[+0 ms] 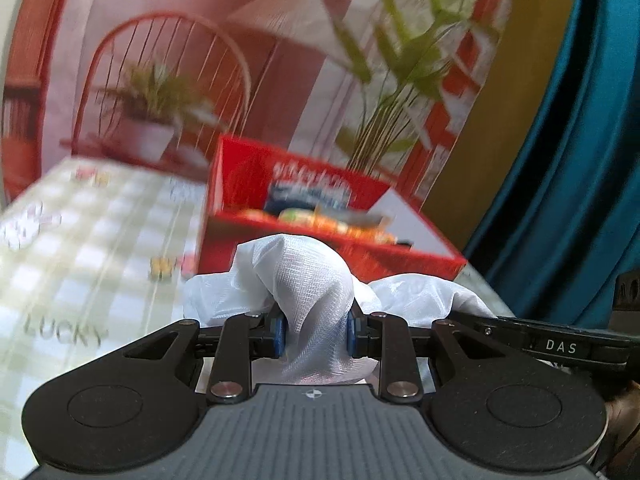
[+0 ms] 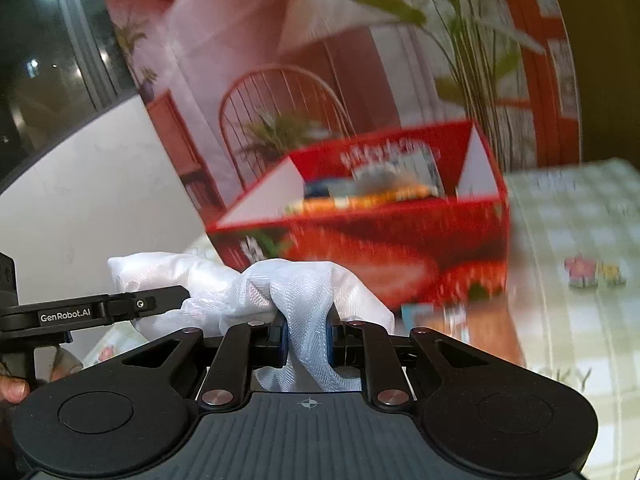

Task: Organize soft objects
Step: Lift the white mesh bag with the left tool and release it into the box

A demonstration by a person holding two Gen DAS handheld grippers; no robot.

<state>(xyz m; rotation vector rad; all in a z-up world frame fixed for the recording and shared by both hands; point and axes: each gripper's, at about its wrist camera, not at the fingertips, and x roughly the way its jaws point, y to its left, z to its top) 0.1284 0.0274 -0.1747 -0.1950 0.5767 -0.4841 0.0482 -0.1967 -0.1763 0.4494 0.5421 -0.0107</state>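
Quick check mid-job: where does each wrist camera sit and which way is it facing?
Left wrist: behind the left tongs, facing the red box; shut on white mesh fabric.
Right wrist: behind the right tongs, facing the same box; a thumb shows at left.
Shared: fabric, box, checked tablecloth; each view shows the other tongs.

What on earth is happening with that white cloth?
A person is working two tools at once. The left hand-held gripper and the right hand-held gripper are each clamped on a bunched part of the same white mesh cloth, holding it between them above the checked tablecloth. Just beyond it stands an open red box with colourful items inside.
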